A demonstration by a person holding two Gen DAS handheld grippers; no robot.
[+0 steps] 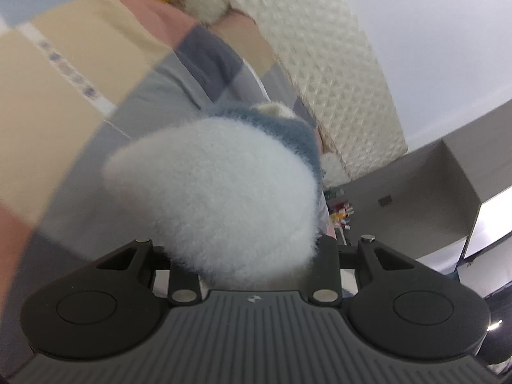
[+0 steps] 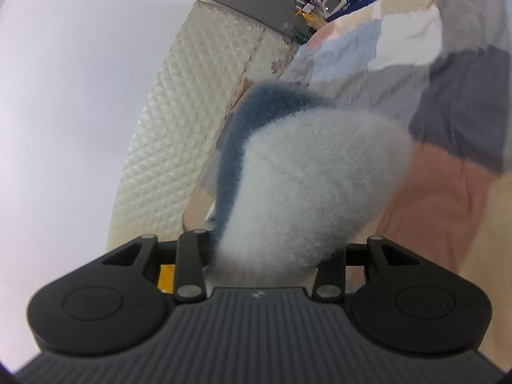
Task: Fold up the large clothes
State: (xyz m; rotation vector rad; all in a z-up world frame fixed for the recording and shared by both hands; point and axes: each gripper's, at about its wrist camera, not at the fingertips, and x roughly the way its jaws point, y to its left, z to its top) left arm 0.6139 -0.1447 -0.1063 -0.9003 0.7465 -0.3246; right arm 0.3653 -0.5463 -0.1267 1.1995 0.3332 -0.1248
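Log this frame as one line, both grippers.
left gripper: shut on fuzzy white-and-blue garment | right gripper: shut on same garment | background: patchwork bedspread, blurred

My left hand-held gripper (image 1: 252, 249) points a little below level, and the view from it is tilted, so my wrist is rolled to one side. Its jaws stand partly apart and are clamped on a thick wad of the fluffy white-and-blue garment (image 1: 224, 192), which bulges out and hides both fingertips. My right hand-held gripper (image 2: 272, 252) also points slightly downward and is likewise rolled over. Its jaws are partly apart too, pressing on another bunch of the same garment that covers the fingertips. On both, the black linkage arms on either side of the jaws are angled inward.
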